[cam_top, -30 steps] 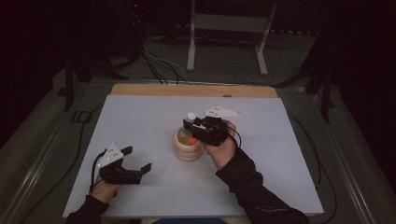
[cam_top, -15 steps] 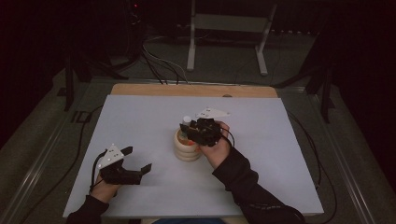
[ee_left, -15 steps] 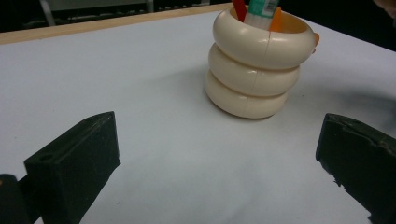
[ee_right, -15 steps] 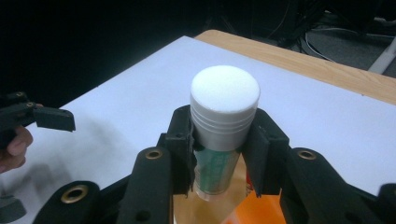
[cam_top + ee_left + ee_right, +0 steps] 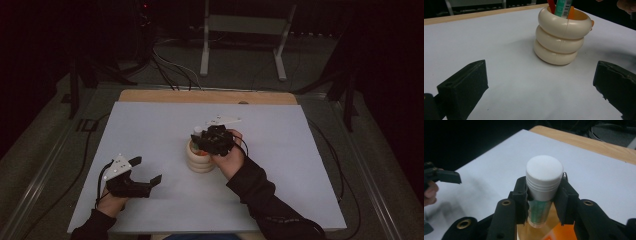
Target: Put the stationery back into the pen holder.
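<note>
While the cream ringed holder [image 5: 201,159] stands near the middle of the white table [image 5: 150,130], a white-capped tube [image 5: 544,180] with a green label is clamped just under its cap by the right gripper [image 5: 543,202], whose jaws are closed part-way onto it. Compared with a second ago, the right hand is seen shifted slightly over the holder, yet the grip is unchanged and the tube's lower end remains inside the holder, beside a red piece [image 5: 551,5] and an orange one [image 5: 571,12]. From this it is judged that the tube is being lifted out or set in; which of the two cannot be told. The left gripper [image 5: 134,176] is kept resting on the table well to the left of the holder, its jaws spread wide with nothing between them, and no change is noted there.
</note>
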Motion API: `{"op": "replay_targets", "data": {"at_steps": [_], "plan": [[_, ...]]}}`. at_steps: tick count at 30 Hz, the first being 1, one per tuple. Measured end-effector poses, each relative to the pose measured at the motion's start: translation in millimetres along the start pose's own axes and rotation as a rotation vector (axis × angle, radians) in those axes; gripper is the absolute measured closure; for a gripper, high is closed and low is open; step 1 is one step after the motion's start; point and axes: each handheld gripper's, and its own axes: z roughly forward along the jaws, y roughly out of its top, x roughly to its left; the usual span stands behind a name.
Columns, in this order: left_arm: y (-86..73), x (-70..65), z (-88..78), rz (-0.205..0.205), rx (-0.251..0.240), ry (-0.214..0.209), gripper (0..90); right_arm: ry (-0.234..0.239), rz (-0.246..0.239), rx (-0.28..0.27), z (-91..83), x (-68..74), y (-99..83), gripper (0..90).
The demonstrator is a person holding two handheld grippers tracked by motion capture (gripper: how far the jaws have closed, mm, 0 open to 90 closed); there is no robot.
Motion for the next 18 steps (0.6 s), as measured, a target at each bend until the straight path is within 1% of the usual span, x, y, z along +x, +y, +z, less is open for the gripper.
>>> {"op": "replay_targets", "data": {"at_steps": [4, 7, 9, 11, 18], "plan": [[-0.2, -0.1, 0.3, 0.005, 0.003, -0.002, 0.2, 0.002, 0.006, 0.028, 2.7, -2.2, -0.4, 65.7], [-1.0, -0.5, 1.1, 0.004, 0.007, -0.005, 0.2, -0.012, 0.0, 0.041, 4.3, -1.5, -1.4, 65.6], [-1.0, -0.7, 1.2, 0.01, 0.008, -0.008, 0.2, -0.024, -0.008, 0.042, 4.7, -0.7, -1.8, 65.6], [-0.8, -0.7, 1.0, 0.006, 0.006, -0.009, 0.2, -0.033, -0.013, 0.038, 4.8, 0.1, -2.0, 65.6], [-0.6, 0.5, -0.7, -0.003, -0.005, -0.008, 0.2, -0.037, -0.016, 0.054, 6.8, 1.0, -1.2, 65.5]]}}
